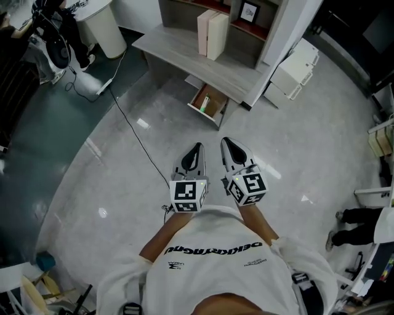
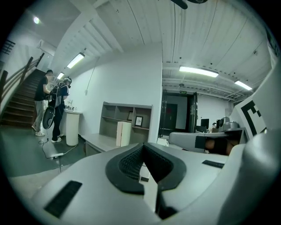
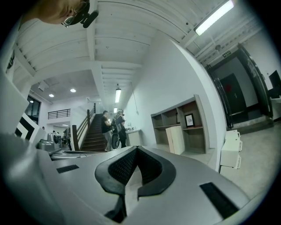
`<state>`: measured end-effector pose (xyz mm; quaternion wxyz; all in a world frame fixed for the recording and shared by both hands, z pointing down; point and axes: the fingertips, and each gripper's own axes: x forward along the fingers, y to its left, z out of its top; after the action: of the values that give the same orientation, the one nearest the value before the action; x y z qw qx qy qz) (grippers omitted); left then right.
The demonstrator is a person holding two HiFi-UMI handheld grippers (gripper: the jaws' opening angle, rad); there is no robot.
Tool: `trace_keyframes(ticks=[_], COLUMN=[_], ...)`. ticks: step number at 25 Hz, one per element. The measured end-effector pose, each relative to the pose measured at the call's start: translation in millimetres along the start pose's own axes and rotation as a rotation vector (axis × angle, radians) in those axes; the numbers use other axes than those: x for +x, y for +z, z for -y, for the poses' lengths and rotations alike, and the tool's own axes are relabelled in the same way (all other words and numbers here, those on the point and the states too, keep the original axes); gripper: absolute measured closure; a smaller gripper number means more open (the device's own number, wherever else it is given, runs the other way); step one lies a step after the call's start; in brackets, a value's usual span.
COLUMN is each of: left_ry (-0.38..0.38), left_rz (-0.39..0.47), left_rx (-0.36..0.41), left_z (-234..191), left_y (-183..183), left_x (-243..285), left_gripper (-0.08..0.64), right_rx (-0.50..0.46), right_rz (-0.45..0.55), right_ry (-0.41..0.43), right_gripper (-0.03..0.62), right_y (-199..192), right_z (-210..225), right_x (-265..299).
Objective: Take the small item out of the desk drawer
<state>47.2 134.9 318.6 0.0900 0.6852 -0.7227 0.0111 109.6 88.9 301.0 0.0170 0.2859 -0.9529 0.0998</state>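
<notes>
The desk (image 1: 184, 52) stands well ahead of me with its drawer (image 1: 209, 102) pulled open below the front edge. A small green and white item (image 1: 206, 100) lies inside the drawer. I hold both grippers close to my body, over the floor and far short of the drawer. My left gripper (image 1: 197, 148) is shut with nothing in it, its dark pads meeting at the tip (image 2: 142, 148). My right gripper (image 1: 226, 143) beside it is also shut and holds nothing (image 3: 136, 151).
Two tall pale boxes (image 1: 212, 34) stand on the desk, with a shelf unit and a framed picture (image 1: 249, 11) behind. A white cabinet (image 1: 295, 71) sits to the desk's right. A black cable (image 1: 132, 129) crosses the floor at left. People stand by a staircase (image 3: 109, 129).
</notes>
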Motion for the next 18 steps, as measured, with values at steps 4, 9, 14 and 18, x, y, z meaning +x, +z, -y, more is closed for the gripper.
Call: trace_keyframes(ticks=[4,9,14,18], left_ry=[-0.046,-0.106,-0.185,-0.243], left_rz=[-0.017,-0.037,-0.074,-0.114], left_rx=[0.013,0.04,0.051,0.063], left_z=[-35,-80,-118,-141], left_y=[22,42,48,43], left_x=[45,101,155,190], left_gripper=[0.545,0.545,0.545,0.545], right_rx=[0.005,0.025,0.041,0.054], right_rz=[0.002,0.001,-0.015,-0.041], right_ry=[-0.048,-0.121,-0.193,-0.246], right_gripper=[0.561,0.561,0.56,0.561], right_y=[17,28,32,25], right_z=[13,31,49,64], right_x=[51,117,179,215])
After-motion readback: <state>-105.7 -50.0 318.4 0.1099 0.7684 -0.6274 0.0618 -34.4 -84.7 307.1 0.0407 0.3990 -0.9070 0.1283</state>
